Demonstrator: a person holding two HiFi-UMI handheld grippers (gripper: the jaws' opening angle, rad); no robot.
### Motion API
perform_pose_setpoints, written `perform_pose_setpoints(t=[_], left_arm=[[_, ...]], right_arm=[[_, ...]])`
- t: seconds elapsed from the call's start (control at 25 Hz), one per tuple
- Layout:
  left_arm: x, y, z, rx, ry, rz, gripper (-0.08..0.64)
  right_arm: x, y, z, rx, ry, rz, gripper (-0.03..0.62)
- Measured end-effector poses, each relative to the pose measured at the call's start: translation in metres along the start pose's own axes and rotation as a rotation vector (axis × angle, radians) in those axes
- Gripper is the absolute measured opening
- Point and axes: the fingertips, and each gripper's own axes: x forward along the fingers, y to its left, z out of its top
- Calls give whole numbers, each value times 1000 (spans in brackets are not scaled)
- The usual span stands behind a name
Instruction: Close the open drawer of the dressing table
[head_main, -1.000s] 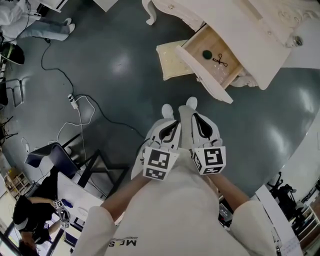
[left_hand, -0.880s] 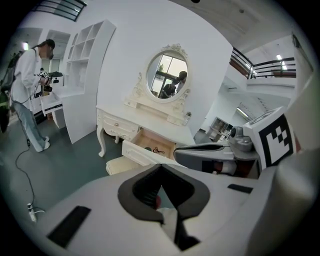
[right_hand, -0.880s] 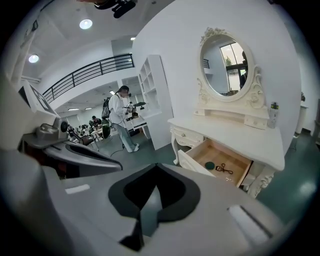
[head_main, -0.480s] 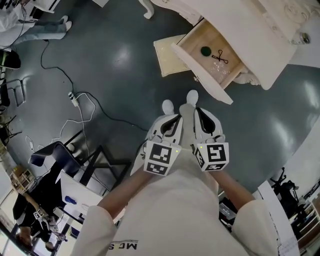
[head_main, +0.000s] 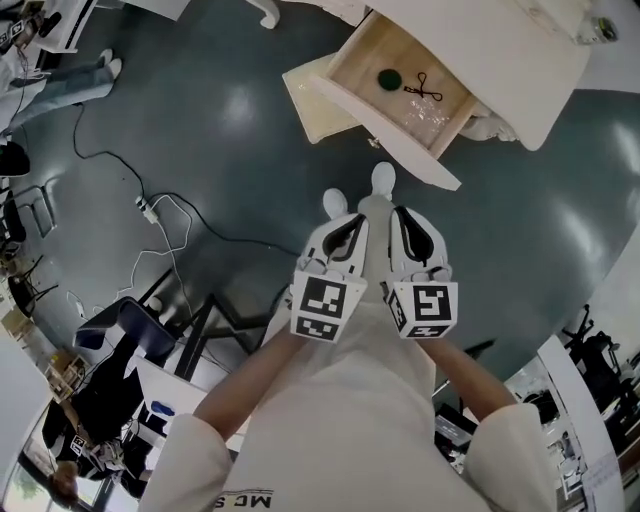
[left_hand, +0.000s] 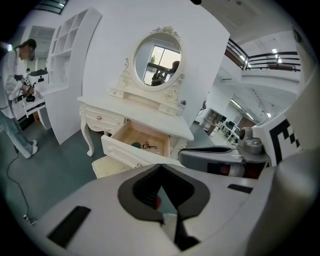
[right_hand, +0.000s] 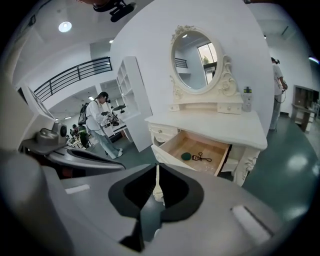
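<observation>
- Dressing table (head_main: 500, 50): at top of head view, person standing short of it.
- Its drawer (head_main: 390, 132): pulled right out, small bits inside. Closing not begun, I'd say; the whole push is left.
- Left gripper (head_main: 345, 235) & right gripper (head_main: 402, 225): side by side, both w/ jaws pressed together, holding nothing, well apart from drawer front.

Dressing table (head_main: 500, 45) partly beyond top edge
</observation>
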Motion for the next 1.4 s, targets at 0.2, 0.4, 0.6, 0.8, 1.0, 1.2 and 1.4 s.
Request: perform_pose_setpoints(t=[0.2, 0.4, 0.6, 0.8, 1.0, 1.2, 1.4], left_arm=[[14, -3, -11, 36, 5, -24, 9], [21, -3, -21, 68, 8, -42, 9], [24, 3, -34, 97, 32, -55, 9], [30, 14, -54, 101, 60, -53, 9], [41, 21, -65, 96, 75, -53, 9], [43, 27, -71, 89, 72, -59, 9], [50, 31, -76, 94, 93, -45, 9]], right_arm=[[7, -16, -15, 83, -27, -60, 3], [14, -24, -34, 124, -39, -112, 5], [24, -30, -48, 154, -50, -157, 23], [39, -36, -69, 181, -32, -195, 54], [53, -43, -91, 228, -9, -239, 83], [60, -49, -99, 270, -18, -293, 169], [71, -62, -106, 266, -21, -339, 199]])
